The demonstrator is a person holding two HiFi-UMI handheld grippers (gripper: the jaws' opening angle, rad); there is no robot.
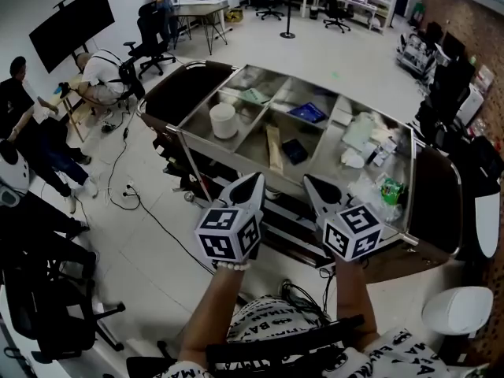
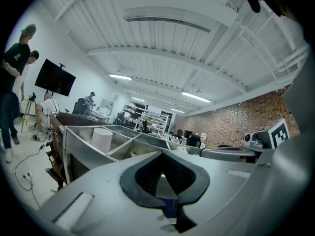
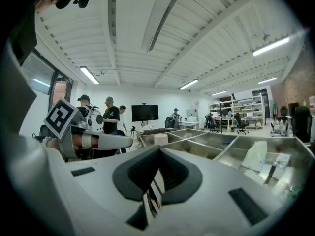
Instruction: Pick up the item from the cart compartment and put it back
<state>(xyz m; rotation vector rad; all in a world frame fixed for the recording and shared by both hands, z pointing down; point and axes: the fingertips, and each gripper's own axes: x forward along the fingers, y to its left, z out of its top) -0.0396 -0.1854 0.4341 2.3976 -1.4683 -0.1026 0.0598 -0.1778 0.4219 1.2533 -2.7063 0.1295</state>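
Note:
A steel cart with several open compartments stands in front of me. Its compartments hold a white roll, a tan flat strip, a dark blue square item, a blue packet, white bags and a green packet. My left gripper hovers at the cart's near rim, shut and holding nothing. My right gripper is beside it, also shut and holding nothing. In the left gripper view the left gripper points over the white roll. In the right gripper view the right gripper faces the compartments.
People sit and stand at the left, with office chairs and cables on the floor. A dark chair is at my near left. A white stool stands at the near right. Dark end panels flank the cart.

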